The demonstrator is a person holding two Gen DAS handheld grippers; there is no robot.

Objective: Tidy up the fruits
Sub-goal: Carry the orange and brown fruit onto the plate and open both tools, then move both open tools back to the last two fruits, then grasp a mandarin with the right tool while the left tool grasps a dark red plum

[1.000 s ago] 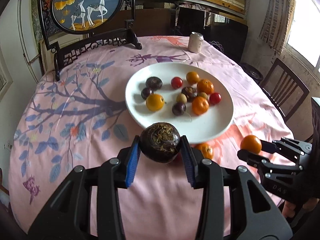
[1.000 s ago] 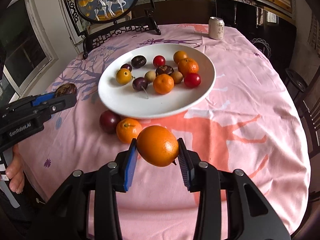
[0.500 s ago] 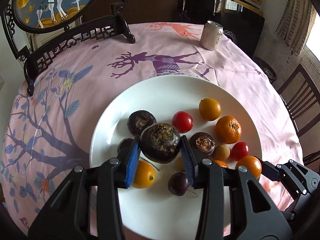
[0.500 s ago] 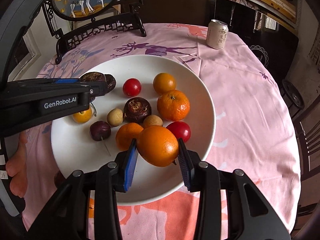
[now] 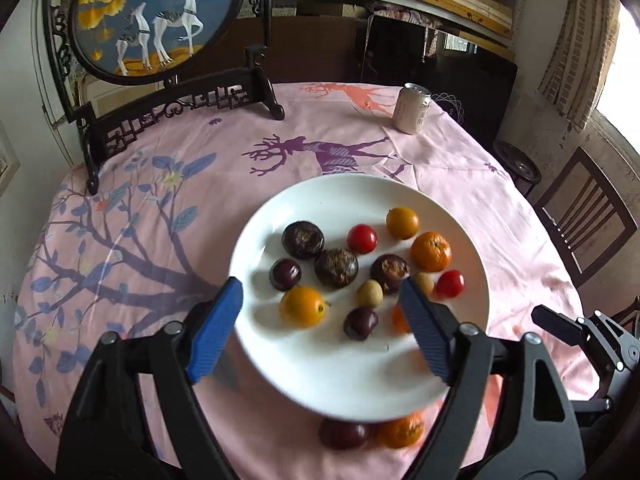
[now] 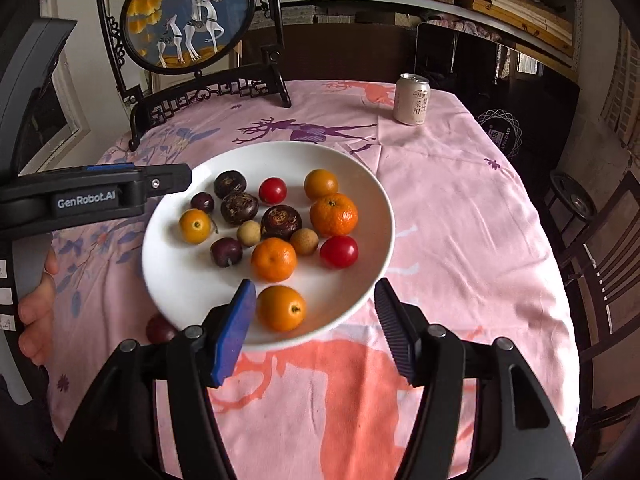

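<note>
A white plate (image 5: 320, 380) (image 6: 172, 280) on the pink tablecloth holds several fruits: oranges, red tomatoes, dark plums, brown water chestnuts. My left gripper (image 5: 320, 332) is open and empty above the plate's near edge; the dark chestnut (image 5: 336, 268) it held lies mid-plate. My right gripper (image 6: 312, 328) is open; the orange (image 6: 281, 307) it held rests on the plate's near rim, beside its left pad. A dark plum (image 5: 343, 434) and an orange (image 5: 400, 430) lie on the cloth in front of the plate.
A drink can (image 5: 412, 108) (image 6: 412, 98) stands at the back right. A framed deer screen (image 5: 160, 16) on a dark stand sits at the back left. Wooden chairs (image 5: 580, 224) stand at the table's right. The left gripper's body (image 6: 92, 196) reaches over the plate's left edge.
Both grippers opened and drew back. The left one released the dark chestnut onto the plate; the right one released the orange onto the plate's near rim.
</note>
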